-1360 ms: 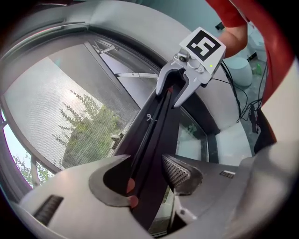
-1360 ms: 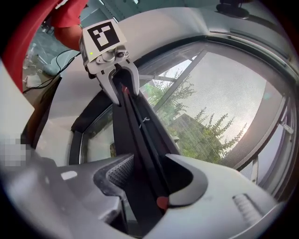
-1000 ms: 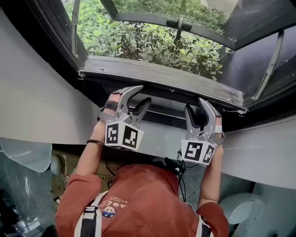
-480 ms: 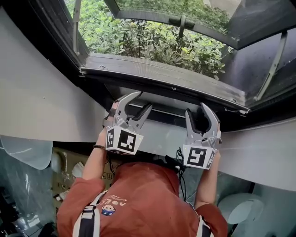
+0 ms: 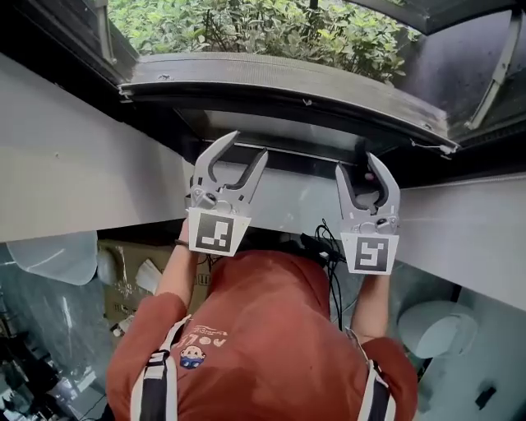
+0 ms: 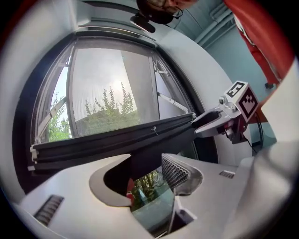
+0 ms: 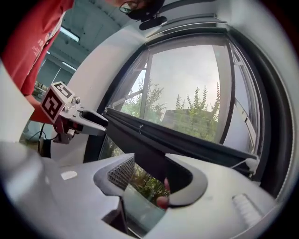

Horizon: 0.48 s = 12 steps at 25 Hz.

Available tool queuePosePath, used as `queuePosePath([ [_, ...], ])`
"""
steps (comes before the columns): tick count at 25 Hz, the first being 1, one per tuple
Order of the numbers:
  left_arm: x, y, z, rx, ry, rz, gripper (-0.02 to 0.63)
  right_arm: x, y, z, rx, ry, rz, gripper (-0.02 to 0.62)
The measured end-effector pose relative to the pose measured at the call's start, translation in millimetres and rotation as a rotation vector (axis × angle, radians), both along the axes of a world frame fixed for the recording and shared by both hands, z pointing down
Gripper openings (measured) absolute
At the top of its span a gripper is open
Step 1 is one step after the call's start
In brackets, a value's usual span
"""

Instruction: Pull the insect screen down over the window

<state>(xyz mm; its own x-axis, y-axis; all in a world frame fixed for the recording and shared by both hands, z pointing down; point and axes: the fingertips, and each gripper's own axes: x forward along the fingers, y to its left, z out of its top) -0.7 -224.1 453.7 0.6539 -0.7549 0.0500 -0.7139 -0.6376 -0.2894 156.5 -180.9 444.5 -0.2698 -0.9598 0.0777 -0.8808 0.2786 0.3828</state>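
Your left gripper [image 5: 250,145] and right gripper [image 5: 356,163] both stand open at mid-frame, clamping nothing, just below the insect screen's dark bar [image 5: 279,82] across the upper frame. Pull unevenly and it may tilt and jam; unclamped jaws could slip off.

Window [image 5: 246,25]: top cut off by head view's edge. Screen bar [image 6: 112,140]: lower edge partly hidden behind left gripper [image 6: 148,172]

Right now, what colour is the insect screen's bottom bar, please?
The bar is black, clearest in left gripper view.
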Motion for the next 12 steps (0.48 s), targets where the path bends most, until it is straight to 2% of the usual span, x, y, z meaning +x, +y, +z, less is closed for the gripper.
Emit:
queuePosePath([
  [6, -6, 9, 16, -0.077, 0.079, -0.026, 0.202, 11, 11, 12, -0.012, -0.151, 0.034, 0.212],
  [12, -23, 15, 24, -0.097, 0.164, -0.105, 0.202, 15, 20, 12, 0.066, -0.258, 0.083, 0.212],
])
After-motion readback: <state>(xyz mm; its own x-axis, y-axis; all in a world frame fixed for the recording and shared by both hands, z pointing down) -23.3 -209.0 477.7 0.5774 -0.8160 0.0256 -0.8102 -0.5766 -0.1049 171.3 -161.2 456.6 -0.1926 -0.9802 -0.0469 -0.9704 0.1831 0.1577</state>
